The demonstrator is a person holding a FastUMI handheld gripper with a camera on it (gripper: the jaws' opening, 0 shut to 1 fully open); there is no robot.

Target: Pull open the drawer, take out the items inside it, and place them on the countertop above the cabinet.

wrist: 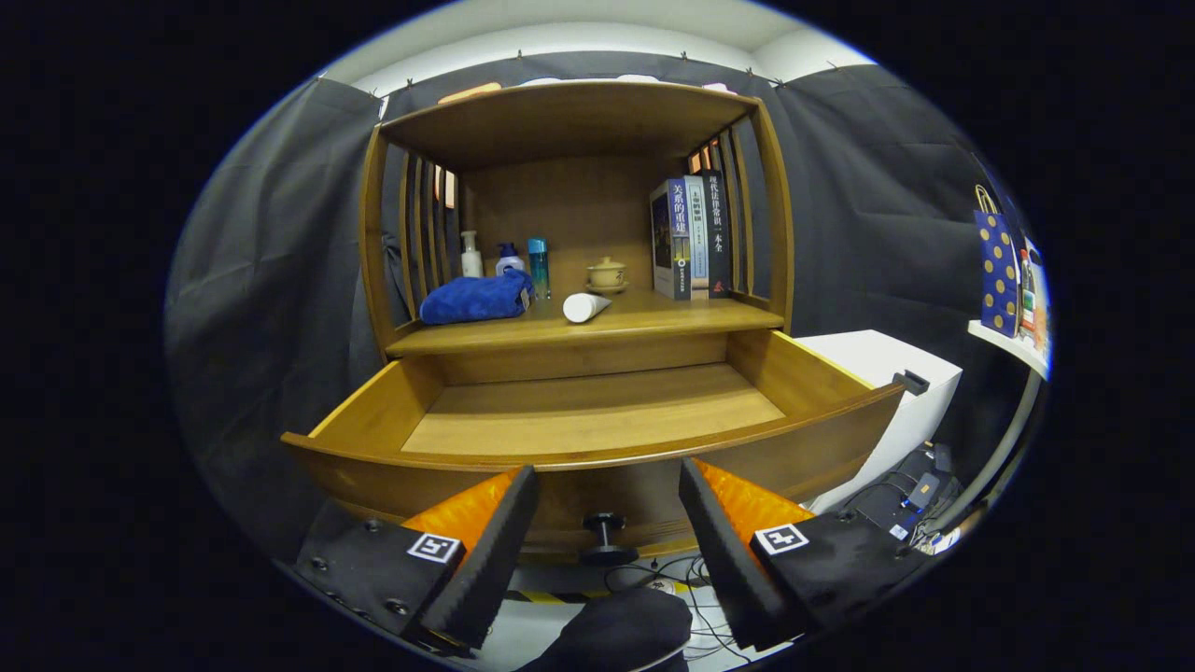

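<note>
Drawer [597,411]: pulled out of the wooden cabinet [579,121], its bare wood floor showing, dark knob [605,527] on the front panel.
Gripper [607,490]: fingers spread wide apart, holding nothing; knob sits between them, just below the tips.
Countertop [653,322] above the drawer: blue cloth [476,299], white tube [585,306] lying on its side, three bottles [509,261] behind the cloth, lidded cup [607,273], upright books [691,238].
White box [887,373]: beside the drawer.
Gift bag [997,266]: on a side shelf.
</note>
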